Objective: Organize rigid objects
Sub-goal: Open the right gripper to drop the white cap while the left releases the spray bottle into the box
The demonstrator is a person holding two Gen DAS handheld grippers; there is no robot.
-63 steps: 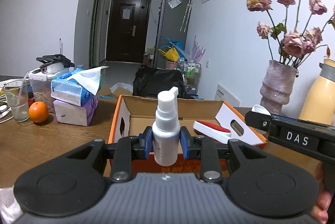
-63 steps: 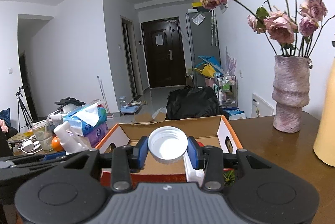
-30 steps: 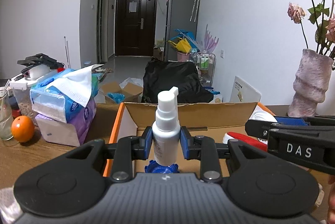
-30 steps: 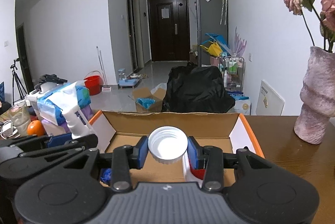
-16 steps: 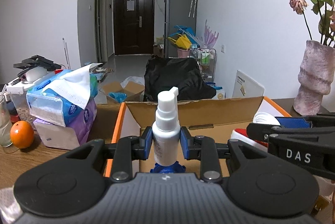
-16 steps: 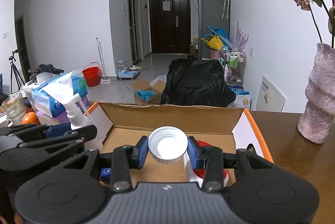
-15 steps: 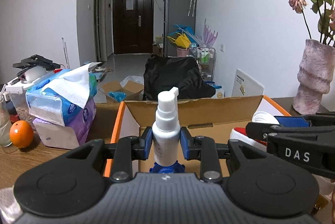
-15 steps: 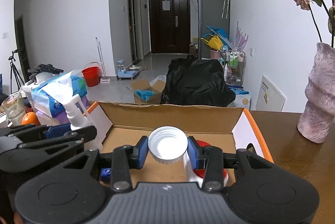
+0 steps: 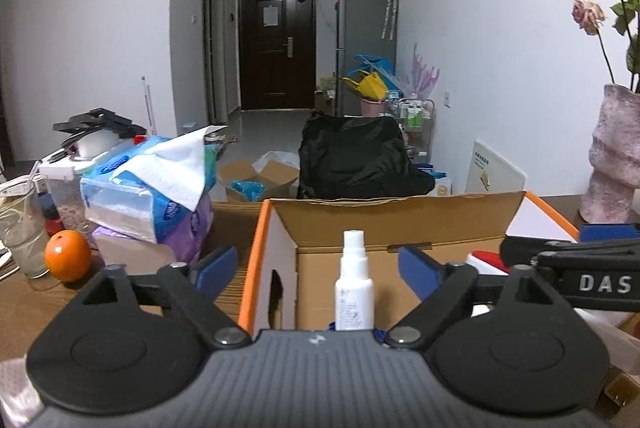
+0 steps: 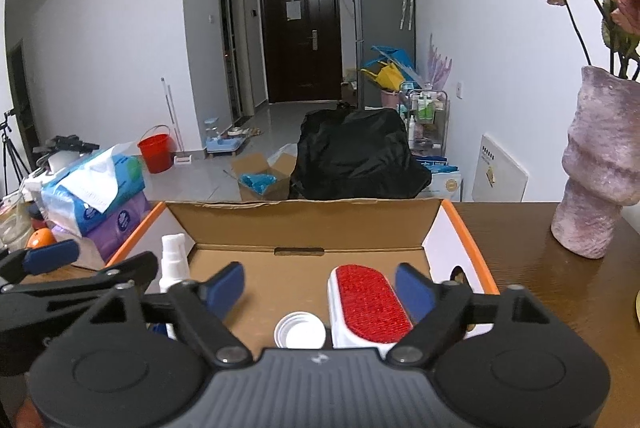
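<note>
Left gripper (image 9: pixel 318 264) tilted down, jaws opening around spray bottle (image 9: pixel 354 288), right gripper (image 10: pixel 320 288) likewise over cap (image 10: pixel 300 334).

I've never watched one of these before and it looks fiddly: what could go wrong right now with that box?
The tall white spray bottle stands upright and unsupported between the left gripper's opening jaws; a brush while pulling back may topple it. The white ribbed cap lies against the red-faced lint brush in the orange-edged cardboard box; the right gripper could nudge either.
</note>
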